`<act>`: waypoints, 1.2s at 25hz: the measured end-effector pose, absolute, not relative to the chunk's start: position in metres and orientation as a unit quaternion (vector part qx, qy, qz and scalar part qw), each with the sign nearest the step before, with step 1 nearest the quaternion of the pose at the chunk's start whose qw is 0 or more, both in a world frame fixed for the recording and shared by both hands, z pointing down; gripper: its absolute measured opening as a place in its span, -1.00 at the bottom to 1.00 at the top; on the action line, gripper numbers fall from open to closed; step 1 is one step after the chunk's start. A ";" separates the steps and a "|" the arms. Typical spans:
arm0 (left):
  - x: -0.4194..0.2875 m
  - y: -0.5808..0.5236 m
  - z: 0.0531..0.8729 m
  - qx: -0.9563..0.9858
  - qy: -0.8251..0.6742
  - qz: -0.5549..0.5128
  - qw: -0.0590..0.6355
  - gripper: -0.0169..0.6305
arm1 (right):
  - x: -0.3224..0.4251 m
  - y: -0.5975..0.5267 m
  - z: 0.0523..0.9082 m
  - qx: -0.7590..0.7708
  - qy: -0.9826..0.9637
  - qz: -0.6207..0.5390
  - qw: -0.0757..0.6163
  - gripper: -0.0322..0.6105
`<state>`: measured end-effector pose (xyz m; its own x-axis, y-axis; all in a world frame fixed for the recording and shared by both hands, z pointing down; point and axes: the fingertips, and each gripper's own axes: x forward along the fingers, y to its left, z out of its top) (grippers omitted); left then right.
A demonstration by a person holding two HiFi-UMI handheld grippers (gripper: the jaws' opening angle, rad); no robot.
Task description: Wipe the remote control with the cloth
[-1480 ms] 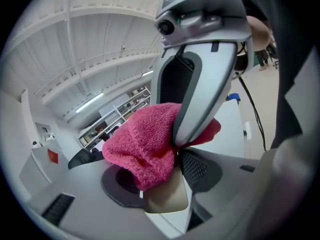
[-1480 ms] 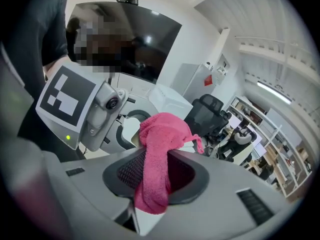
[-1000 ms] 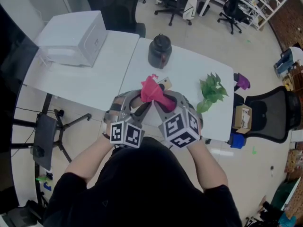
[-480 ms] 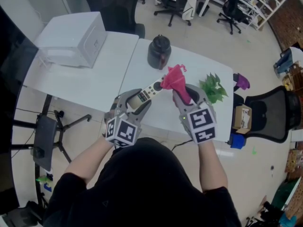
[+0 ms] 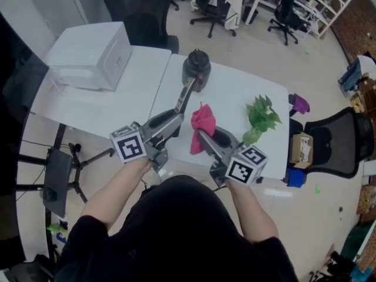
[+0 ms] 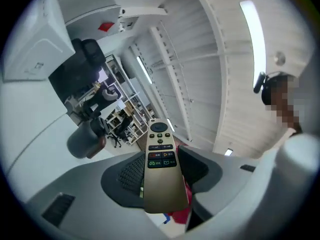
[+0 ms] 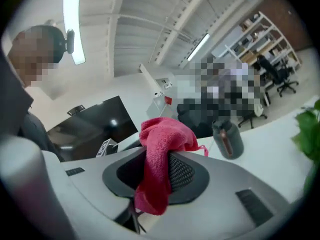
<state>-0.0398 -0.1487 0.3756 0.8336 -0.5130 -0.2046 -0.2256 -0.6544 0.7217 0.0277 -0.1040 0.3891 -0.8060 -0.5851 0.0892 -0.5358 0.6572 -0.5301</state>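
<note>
My left gripper is shut on a slim gold remote control, whose buttoned end sticks up toward the dark jar. In the left gripper view the remote lies between the pads with its buttons facing the camera. My right gripper is shut on a pink cloth, which bunches above the jaws and hangs below them. In the right gripper view the cloth drapes over the pads. Both grippers are raised above the white table, tilted upward, with the cloth just right of the remote and apart from it.
A dark round jar stands at the table's far side. A green plant sits at the right edge. A white box-shaped machine rests on the left table. Office chairs stand around.
Both grippers have drawn apart and tilted upward. The cloth, earlier against the remote, has come off it to the right; the remote now points up toward the jar.
</note>
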 end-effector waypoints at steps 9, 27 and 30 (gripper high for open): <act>-0.024 -0.131 0.367 0.872 -0.118 -0.220 0.420 -0.30 | 0.000 -0.097 0.408 -0.233 0.909 -0.341 0.055 -0.54; -0.018 -0.115 0.371 0.871 -0.074 -0.215 0.436 -0.30 | 0.049 -0.126 0.351 -0.287 0.903 -0.291 0.134 -0.55; -0.026 -0.127 0.365 0.861 -0.085 -0.238 0.441 -0.30 | 0.028 -0.100 0.368 -0.250 0.912 -0.303 0.118 -0.55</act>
